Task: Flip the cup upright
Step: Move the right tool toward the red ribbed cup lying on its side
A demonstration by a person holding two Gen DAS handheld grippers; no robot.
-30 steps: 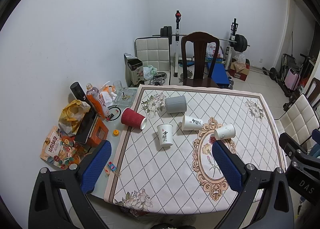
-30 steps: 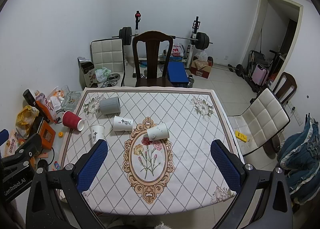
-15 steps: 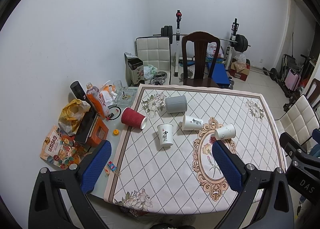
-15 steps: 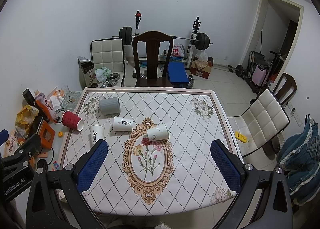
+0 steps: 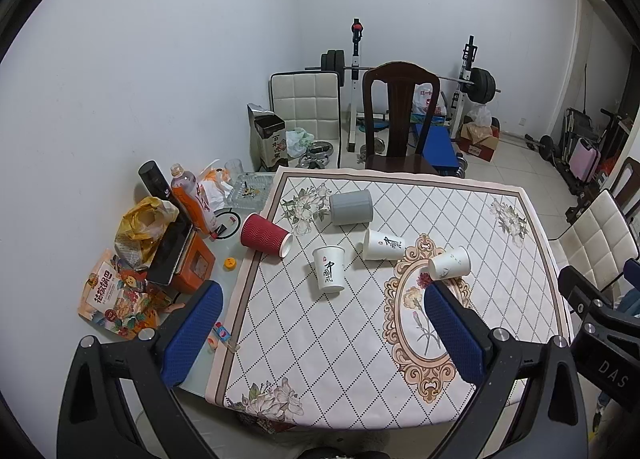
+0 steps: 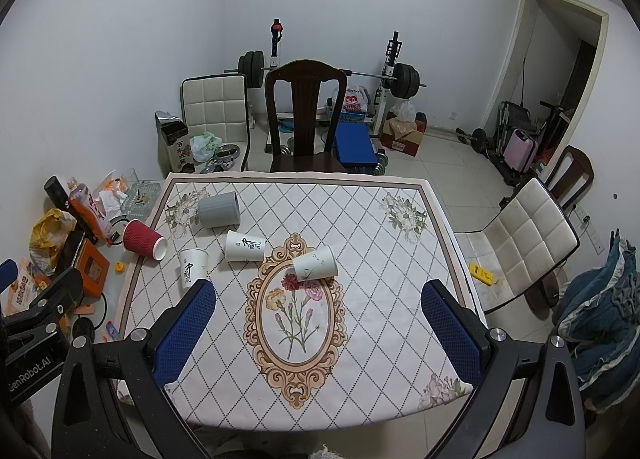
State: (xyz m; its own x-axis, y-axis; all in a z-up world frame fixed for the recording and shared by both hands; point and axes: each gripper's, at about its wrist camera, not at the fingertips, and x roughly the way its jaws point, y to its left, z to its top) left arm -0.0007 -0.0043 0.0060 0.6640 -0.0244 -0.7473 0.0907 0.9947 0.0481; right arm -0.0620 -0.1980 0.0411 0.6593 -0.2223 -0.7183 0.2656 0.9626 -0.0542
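Both hand-held grippers hang above the near edge of the table (image 6: pixel 436 227), well apart from the cups, which suits a moment of choosing a target: the left hand-held gripper (image 5: pixel 320 333) and the right hand-held gripper (image 6: pixel 318 329) each have their blue padded fingers spread wide with nothing between them. On the quilted, diamond-patterned cloth, five cups are scattered toward the far left. A ribbed red paper cup (image 5: pixel 265 235) lies on its side at the cloth's edge, a matte grey cup (image 5: pixel 351 207) lies tipped nearby, and two smooth white paper cups (image 6: pixel 244 246) (image 6: pixel 315 263) rest on their sides. One white cup (image 5: pixel 329 269) with black lettering already seems to stand upright, so it probably needs no flipping
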